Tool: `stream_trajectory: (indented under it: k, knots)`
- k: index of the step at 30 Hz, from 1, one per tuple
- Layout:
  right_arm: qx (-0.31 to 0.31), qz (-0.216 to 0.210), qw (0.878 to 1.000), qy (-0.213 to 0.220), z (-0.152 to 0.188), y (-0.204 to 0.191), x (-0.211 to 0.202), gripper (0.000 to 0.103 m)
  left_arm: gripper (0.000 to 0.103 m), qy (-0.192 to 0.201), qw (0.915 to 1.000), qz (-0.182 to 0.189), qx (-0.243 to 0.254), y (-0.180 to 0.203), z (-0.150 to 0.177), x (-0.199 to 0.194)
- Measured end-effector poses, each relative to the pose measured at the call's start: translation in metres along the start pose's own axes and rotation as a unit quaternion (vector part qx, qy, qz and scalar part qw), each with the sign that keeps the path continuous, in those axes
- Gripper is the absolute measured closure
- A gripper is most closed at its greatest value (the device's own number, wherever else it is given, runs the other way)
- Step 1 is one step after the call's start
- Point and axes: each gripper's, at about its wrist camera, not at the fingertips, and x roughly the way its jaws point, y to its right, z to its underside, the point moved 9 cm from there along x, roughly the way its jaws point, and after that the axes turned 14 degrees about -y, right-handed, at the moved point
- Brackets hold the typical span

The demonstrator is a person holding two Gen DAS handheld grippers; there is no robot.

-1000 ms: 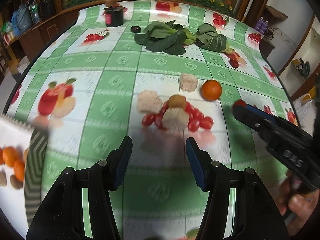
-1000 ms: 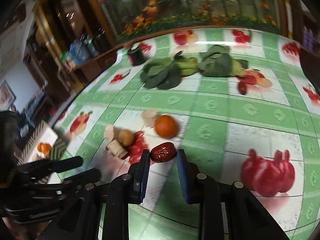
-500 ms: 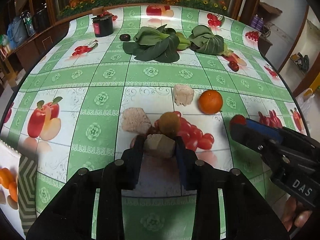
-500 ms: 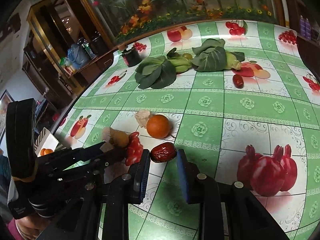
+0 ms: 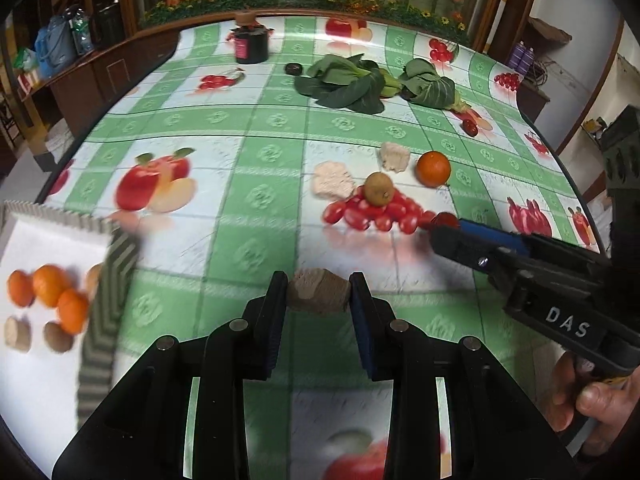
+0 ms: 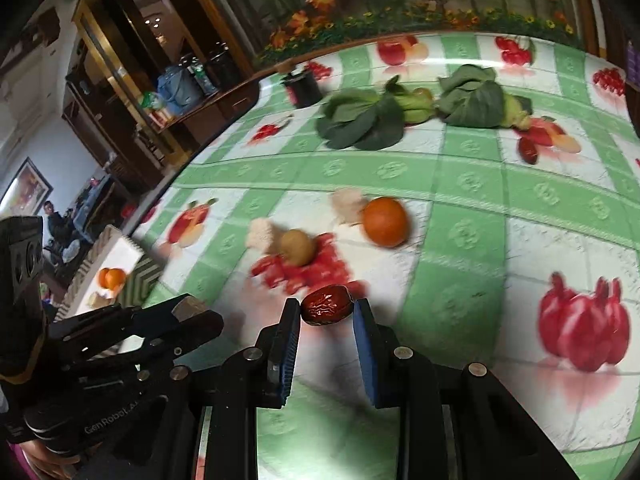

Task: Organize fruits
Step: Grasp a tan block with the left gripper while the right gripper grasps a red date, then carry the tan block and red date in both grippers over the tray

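My left gripper (image 5: 319,294) is shut on a beige-brown chunk (image 5: 318,291) and holds it above the tablecloth. My right gripper (image 6: 326,309) is shut on a wrinkled red date (image 6: 327,305); it also shows in the left wrist view (image 5: 444,228). On the cloth lie an orange (image 5: 433,169), a brown round fruit (image 5: 378,193), and two pale chunks (image 5: 333,181) (image 5: 394,156). A white tray (image 5: 44,344) at the left holds several oranges (image 5: 50,290) and brown pieces (image 5: 58,337).
Two leafy greens (image 5: 346,84) (image 5: 430,84), a black jar (image 5: 251,44) and a dark date (image 5: 470,127) lie at the far side. The fruit-print tablecloth (image 5: 256,120) shows printed tomatoes under the brown fruit. The table edge curves at left and right.
My left gripper closed on the beige chunk, lifted it from the pile and swung left toward the tray. My right gripper kept hold of the red date.
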Motion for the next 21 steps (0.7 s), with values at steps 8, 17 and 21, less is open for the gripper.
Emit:
stream_trajectory:
  k: [8, 17, 21]
  knots:
    - [-0.028, -0.007, 1.000, 0.012, 0.017, -0.048, -0.012, 0.076, 0.073, 0.025, 0.9993, -0.029, -0.001, -0.020, 0.021, -0.031]
    - [-0.053, -0.019, 0.998, 0.007, 0.037, -0.095, -0.006, 0.076, 0.073, 0.047, 0.9975, -0.050, -0.018, -0.050, 0.041, -0.061]
    - [-0.063, -0.020, 0.998, 0.005, 0.045, -0.112, -0.006, 0.076, 0.073, 0.057, 0.9964, -0.056, -0.029, -0.063, 0.050, -0.071]
